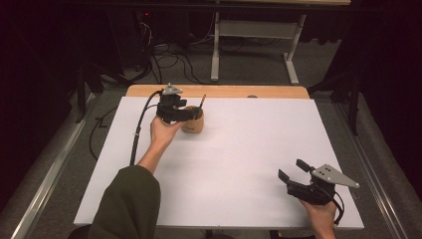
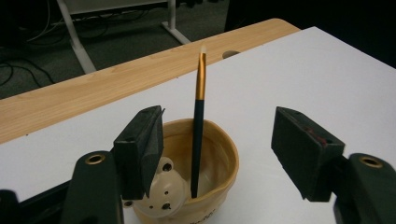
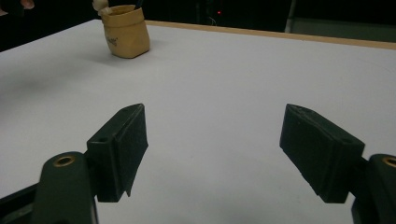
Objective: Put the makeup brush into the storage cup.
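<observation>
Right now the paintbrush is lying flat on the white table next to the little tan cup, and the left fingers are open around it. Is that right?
Not quite. The paintbrush is not lying flat on the table: it stands upright inside the tan cup, as the left gripper view shows. The rest holds: the left gripper has its fingers open, one on each side of the brush, not touching it.

Spread fingers [image 3: 327, 154] over white table [image 3: 224, 84], tan cup [image 3: 126, 31] perhaps.

Cup [image 1: 193, 122] on white board [image 1: 239, 164], far left part, near back edge. Brush [image 2: 198, 126] upright in cup, leaning on far rim. Left gripper [image 1: 186, 113] just above cup, jaws apart, either side of brush, not touching. Right gripper [image 1: 293, 169] near front right corner, well apart from cup. Wooden tabletop strip [image 1: 234, 91] behind board.
</observation>
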A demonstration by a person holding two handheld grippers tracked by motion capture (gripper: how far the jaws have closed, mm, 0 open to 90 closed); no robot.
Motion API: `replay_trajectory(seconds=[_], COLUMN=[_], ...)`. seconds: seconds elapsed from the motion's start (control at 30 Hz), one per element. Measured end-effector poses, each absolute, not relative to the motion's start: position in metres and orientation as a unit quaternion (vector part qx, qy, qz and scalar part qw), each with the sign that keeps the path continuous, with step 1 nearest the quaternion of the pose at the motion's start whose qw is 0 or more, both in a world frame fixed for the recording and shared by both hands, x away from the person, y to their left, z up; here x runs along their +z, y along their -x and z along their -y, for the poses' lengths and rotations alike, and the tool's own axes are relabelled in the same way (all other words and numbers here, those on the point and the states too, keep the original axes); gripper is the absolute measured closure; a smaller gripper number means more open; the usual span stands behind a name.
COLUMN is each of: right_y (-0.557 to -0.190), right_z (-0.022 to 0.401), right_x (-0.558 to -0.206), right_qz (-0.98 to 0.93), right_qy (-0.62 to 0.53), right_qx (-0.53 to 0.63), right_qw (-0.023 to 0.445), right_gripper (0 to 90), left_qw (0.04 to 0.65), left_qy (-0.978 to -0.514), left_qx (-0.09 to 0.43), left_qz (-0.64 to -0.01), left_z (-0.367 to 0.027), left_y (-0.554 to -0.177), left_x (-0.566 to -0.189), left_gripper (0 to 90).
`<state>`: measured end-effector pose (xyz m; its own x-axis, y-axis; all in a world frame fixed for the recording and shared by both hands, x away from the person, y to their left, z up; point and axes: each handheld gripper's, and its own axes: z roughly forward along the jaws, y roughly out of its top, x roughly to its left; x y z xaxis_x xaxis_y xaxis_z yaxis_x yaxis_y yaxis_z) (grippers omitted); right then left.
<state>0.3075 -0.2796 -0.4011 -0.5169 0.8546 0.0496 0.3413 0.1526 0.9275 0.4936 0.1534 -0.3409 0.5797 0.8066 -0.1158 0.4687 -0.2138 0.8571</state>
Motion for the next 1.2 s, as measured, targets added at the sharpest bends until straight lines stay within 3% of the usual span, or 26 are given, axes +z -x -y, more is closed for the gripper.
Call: replay_trajectory(seconds=[1.2], right_y=[-0.31], right_z=[0.277], right_x=[-0.402], right_qz=[-0.715], right_qy=[-0.42], right_qx=[0.496], right_qw=[0.257], right_gripper=[25.1], left_qw=[0.486], left_qy=[-0.751], left_qx=[0.17], left_qz=[-0.414], left_z=[-0.184], left_y=[-0.462], left_x=[-0.328], left_gripper=[25.4])
